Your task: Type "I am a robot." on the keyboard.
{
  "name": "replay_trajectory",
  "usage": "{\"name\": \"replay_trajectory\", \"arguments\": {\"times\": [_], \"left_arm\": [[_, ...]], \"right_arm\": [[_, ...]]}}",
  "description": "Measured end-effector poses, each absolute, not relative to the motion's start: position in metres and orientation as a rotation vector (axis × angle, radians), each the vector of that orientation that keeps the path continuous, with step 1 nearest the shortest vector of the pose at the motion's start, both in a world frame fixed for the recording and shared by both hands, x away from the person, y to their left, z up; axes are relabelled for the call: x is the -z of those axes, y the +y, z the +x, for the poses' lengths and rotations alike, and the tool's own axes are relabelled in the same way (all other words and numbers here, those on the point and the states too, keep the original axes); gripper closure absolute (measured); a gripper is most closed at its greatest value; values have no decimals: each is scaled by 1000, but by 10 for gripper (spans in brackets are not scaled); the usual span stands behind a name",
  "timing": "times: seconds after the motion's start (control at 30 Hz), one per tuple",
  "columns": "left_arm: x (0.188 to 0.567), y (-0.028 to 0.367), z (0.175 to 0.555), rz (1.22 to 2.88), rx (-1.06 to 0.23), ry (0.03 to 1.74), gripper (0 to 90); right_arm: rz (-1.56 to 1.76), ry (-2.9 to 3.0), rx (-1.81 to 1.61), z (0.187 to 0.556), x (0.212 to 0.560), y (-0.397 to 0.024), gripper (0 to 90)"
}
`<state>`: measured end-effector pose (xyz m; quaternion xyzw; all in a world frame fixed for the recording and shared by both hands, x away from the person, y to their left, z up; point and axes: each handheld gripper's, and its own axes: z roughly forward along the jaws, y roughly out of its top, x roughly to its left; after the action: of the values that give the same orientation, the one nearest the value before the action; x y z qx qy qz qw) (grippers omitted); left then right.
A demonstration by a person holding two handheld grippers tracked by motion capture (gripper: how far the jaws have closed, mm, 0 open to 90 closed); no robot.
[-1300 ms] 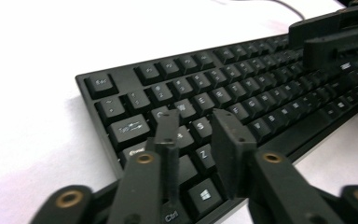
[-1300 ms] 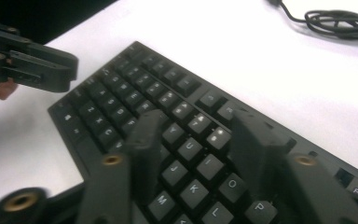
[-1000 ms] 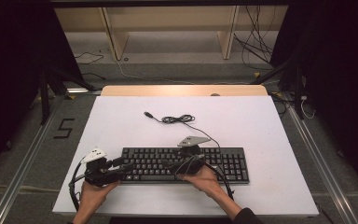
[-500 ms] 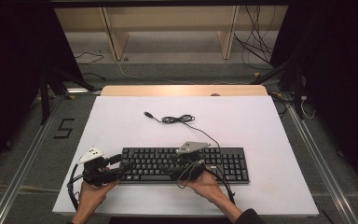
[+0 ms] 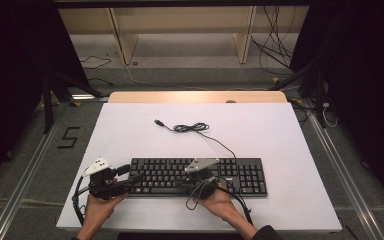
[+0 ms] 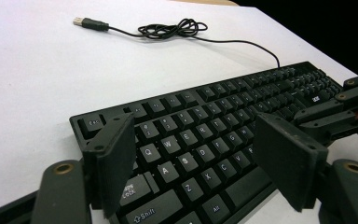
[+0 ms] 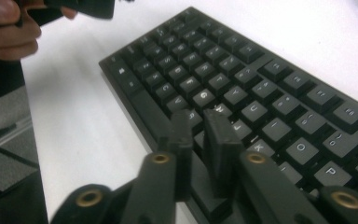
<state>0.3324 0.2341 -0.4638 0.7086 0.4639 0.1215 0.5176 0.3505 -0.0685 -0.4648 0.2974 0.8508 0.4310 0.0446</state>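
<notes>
A black keyboard [image 5: 240,175] lies near the table's front edge, and its thin cable [image 5: 192,128] is coiled behind it with the USB plug [image 6: 89,22] lying free. My left gripper [image 5: 131,180] points right over the keyboard's left end [image 6: 168,140]. Its jaws have just been opening and stand wide apart above the letter keys with nothing held. My right gripper [image 5: 181,184] points left over the keyboard's front middle [image 7: 223,84]. Its jaws [image 7: 198,122] have just been closing and are nearly together, with nothing between them.
The white table [image 5: 280,130] has bare room behind and to the right of the keyboard. A wooden strip [image 5: 197,97] runs along the far edge. Beyond it are shelf legs and loose cables on the floor [image 5: 275,55]. The left hand [image 7: 4,28] holds its gripper close by.
The right gripper's grey plate has slid a little toward the table's front edge. The left gripper's jaws look wider apart. The keyboard and cable have not moved.
</notes>
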Motion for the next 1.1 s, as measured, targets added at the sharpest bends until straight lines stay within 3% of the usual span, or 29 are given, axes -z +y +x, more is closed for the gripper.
{"name": "replay_trajectory", "arguments": {"times": [0.2, 1.1], "left_arm": [[464, 234, 333, 1702, -295, 1109, 299], [465, 233, 333, 1710, -296, 1105, 301]], "right_arm": [[909, 2617, -1279, 350, 469, -66, 900], [910, 2646, -1199, 349, 483, -61, 900]]}}
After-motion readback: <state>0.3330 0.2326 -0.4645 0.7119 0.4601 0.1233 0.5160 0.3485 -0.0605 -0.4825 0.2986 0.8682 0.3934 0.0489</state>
